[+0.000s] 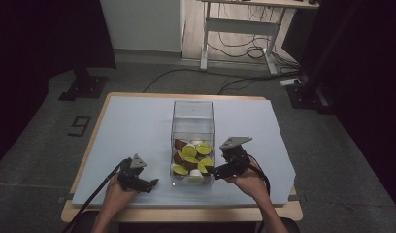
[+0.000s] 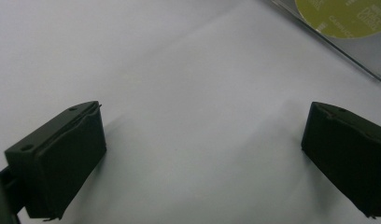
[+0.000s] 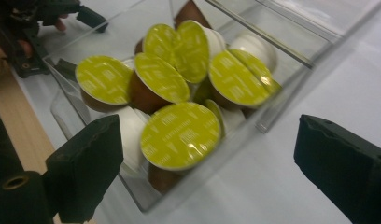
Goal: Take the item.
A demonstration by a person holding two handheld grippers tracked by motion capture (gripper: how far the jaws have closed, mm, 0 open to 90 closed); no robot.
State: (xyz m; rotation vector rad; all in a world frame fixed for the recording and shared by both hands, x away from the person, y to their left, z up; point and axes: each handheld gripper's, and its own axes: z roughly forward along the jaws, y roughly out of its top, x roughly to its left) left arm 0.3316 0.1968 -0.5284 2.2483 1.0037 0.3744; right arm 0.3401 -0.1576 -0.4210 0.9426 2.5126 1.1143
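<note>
A wooden table (image 1: 89, 126) with rounded corners carries a smooth, pale sheet (image 1: 133, 126) that covers nearly all of its top, leaving a rim of bare wood at the left and near edges. At the middle of the sheet stands a clear plastic box (image 1: 192, 110), tall, straight-walled and open at the top, its near half heaped with coffee capsules (image 1: 189, 151). In the right gripper view the capsules (image 3: 180, 135) are small round cups with flat, glossy yellow-green foil lids bearing faint print; some bodies are brown, others white, and they lie tilted against each other at all angles. The right gripper (image 1: 209, 170), matte black with a grey three-cornered plate on top, sits just right of the box at its near right corner, its blocky jaws spread wide with the box corner between them, pinching nothing. The left gripper (image 1: 154, 182) rests low over the sheet to the near left of the box, a little apart from it; its jaws also stand wide apart over bare sheet, empty, with a corner of the box (image 2: 347, 42) just beyond them.
</note>
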